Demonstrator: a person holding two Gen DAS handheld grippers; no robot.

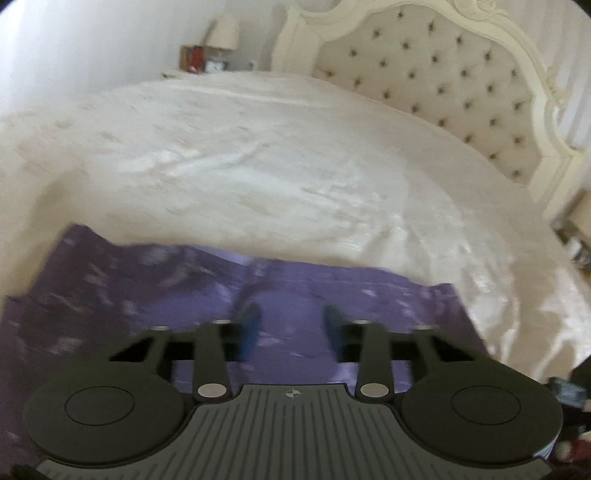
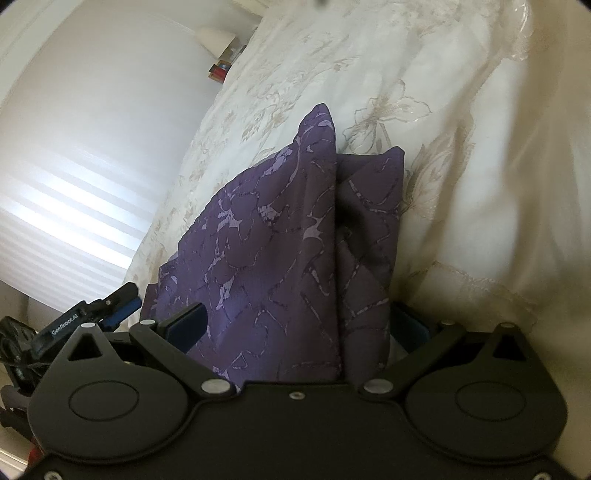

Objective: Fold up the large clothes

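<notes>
On the bed [image 2: 369, 55], purple cloth [image 2: 277, 221] fills the wide right tool [image 2: 297, 323]; left tool [image 1: 291, 328] narrow, grip blurred.

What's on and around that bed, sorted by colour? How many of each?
Purple: 1, the patterned garment
Cream or white: 3, the bedspread, the tufted headboard, the lamp
Black with blue fingers: 2, the left gripper and the right gripper
Total: 6
</notes>
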